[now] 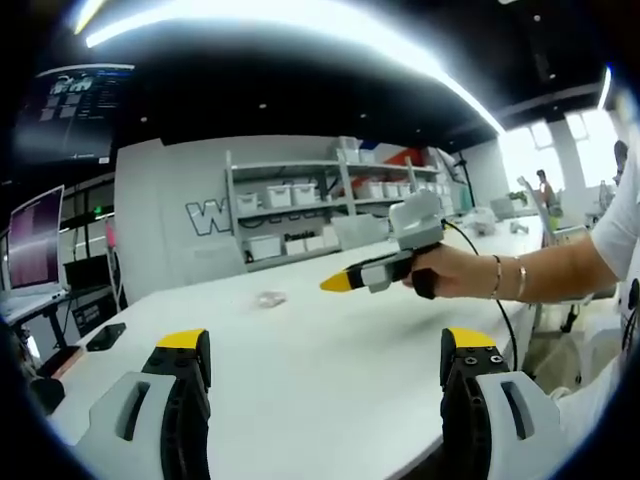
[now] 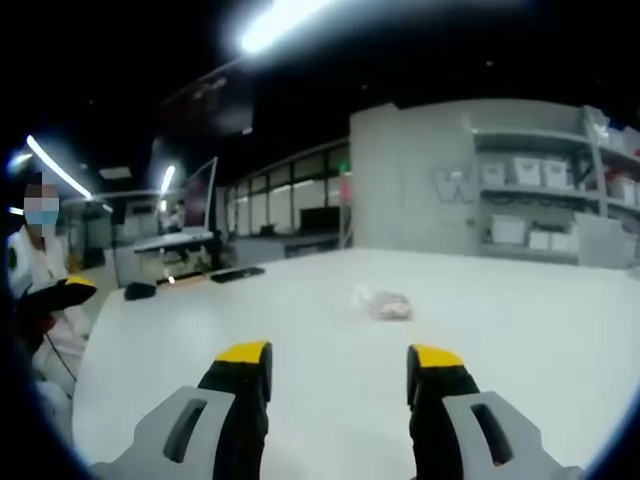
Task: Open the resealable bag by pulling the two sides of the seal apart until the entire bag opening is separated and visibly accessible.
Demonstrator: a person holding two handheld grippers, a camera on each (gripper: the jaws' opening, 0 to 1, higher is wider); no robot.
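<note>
Left gripper view looks over a wide white table. The left gripper rises from the bottom of the frame with its two yellow-tipped jaws far apart, and nothing is between them. In the right half of the frame, a person's hand holds the right gripper by its handle. The forearm comes in from the right edge, almost level, with thin bracelets at the wrist, and the gripper points toward the left of the frame, above the table. Its yellow tip looks like one narrow point, so the jaws seem close together, but from this side I cannot tell for sure. The small clear bag lies flat on the table near the centre of the frame, a little left of and below that yellow tip, apart from both grippers.

In the right gripper view, the right gripper shows its own two jaws at the bottom, clearly parted and holding nothing. The bag lies on the table above the gap, slightly right of centre, well apart from the jaws; something pinkish seems to be inside. At the left edge, the yellow tip of the left gripper comes in. Shelves with white boxes stand behind the table.
</note>
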